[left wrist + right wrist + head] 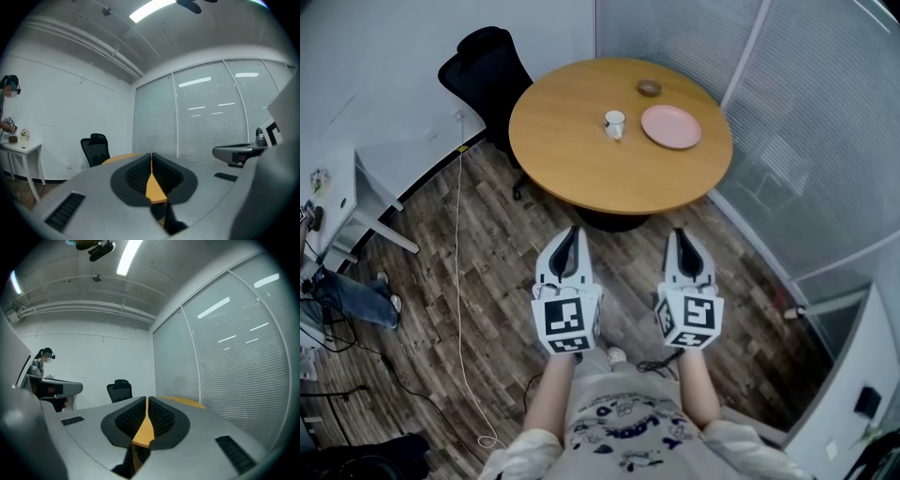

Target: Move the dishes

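Left gripper (573, 234) and right gripper (680, 236) are fully closed, holding nothing, short of the round table (581, 164). On it stand a cup (614, 123), pink plate (671, 126) and small brown dish (649, 87): probably light, rigid, breakable, slick. Grip each by its rim.

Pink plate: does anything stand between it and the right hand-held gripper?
Nothing visible does. The right hand-held gripper, shut and empty, is over the floor short of the table; only bare tabletop lies between the near edge and the plate. The cup stands beside the plate, clear of that line.
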